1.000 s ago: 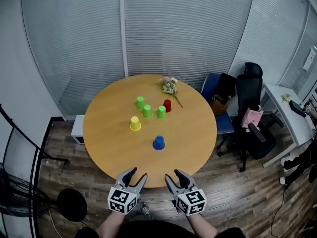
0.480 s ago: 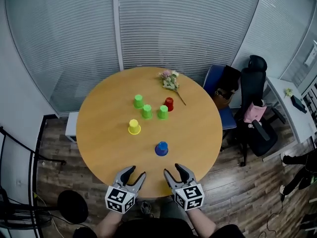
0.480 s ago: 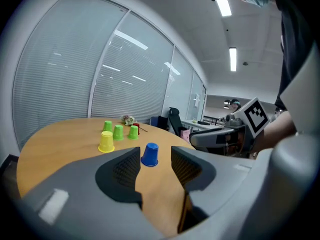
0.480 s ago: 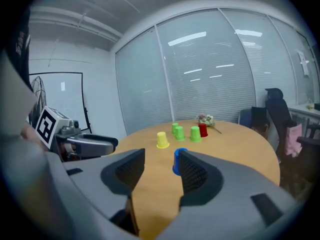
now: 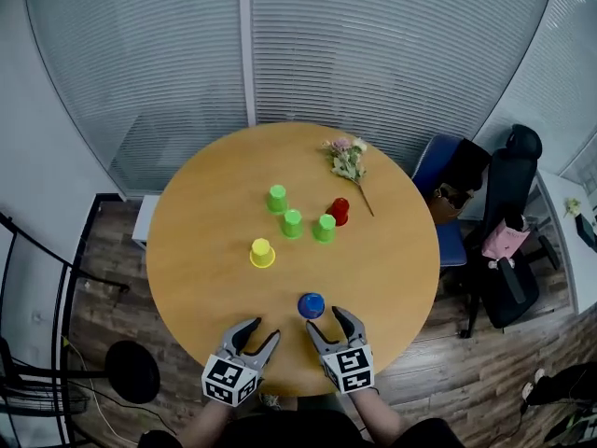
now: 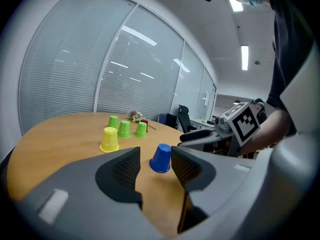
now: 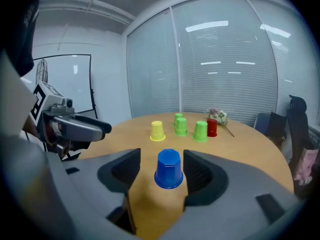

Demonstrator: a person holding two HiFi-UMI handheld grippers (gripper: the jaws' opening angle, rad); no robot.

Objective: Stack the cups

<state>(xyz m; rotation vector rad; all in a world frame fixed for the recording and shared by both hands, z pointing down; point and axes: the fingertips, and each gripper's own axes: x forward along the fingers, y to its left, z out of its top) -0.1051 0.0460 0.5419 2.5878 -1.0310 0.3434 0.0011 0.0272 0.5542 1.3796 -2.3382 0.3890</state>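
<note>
At the lower centre of the head view, the right gripper (image 5: 326, 321) is spreading its jaws wider around the untouched, upside-down blue cup (image 5: 311, 305) near the table's (image 5: 205, 250) bottom edge, while the left gripper (image 5: 264, 330) is hovering just left, its jaws parted and empty.

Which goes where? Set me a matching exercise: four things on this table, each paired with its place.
Things:
1. blue cup
2. yellow cup
3. red cup
4. flowers

Places:
A. near the far edge of the table
B. closest to the near edge
C. beside the flower stem
D. leftmost cup in the head view

Pairs: 1-B, 2-D, 3-C, 4-A
</note>
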